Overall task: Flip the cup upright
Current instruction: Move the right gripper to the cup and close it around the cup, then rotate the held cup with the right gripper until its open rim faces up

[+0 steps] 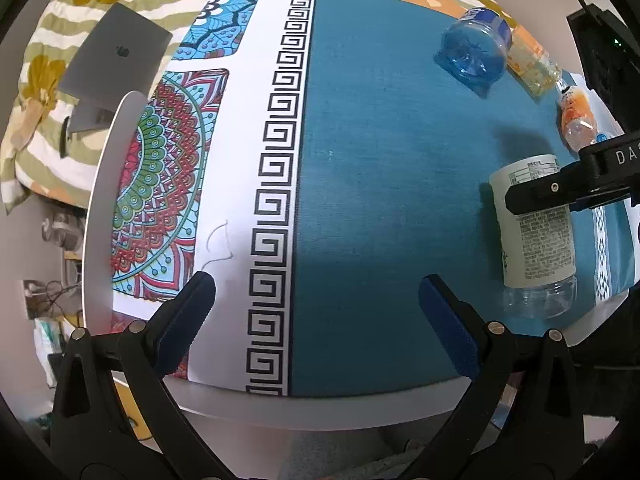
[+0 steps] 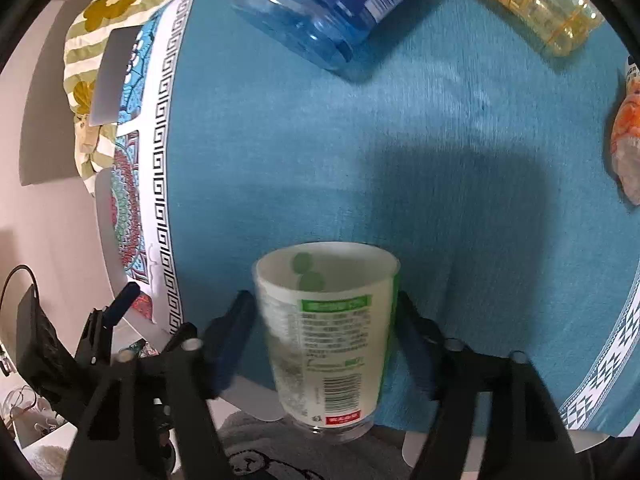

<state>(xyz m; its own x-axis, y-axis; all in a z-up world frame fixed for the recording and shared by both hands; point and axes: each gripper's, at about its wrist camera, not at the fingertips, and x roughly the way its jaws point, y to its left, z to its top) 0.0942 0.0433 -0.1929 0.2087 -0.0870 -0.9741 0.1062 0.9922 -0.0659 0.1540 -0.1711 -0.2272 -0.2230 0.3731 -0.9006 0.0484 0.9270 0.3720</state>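
Right tongs (image 2: pixel 326 334): clamped on the clear plastic cup with the pale printed label (image 2: pixel 332 332), one blue pad on each side of the label.
Cup: tilted, open mouth facing toward the counter's far edge, clear base toward the near edge; above the teal cloth (image 1: pixel 380 200), touching it or not — can't tell.
Left tongs (image 1: pixel 316 312): jaws wide, nothing between them, over the near edge of the counter (image 1: pixel 320 410).
Far edge: blue plastic bottle (image 2: pixel 332 4) and yellow plastic bottle (image 2: pixel 536 4), both lying down.
Right edge: orange-labelled bottle (image 1: pixel 576 120), also lying down.
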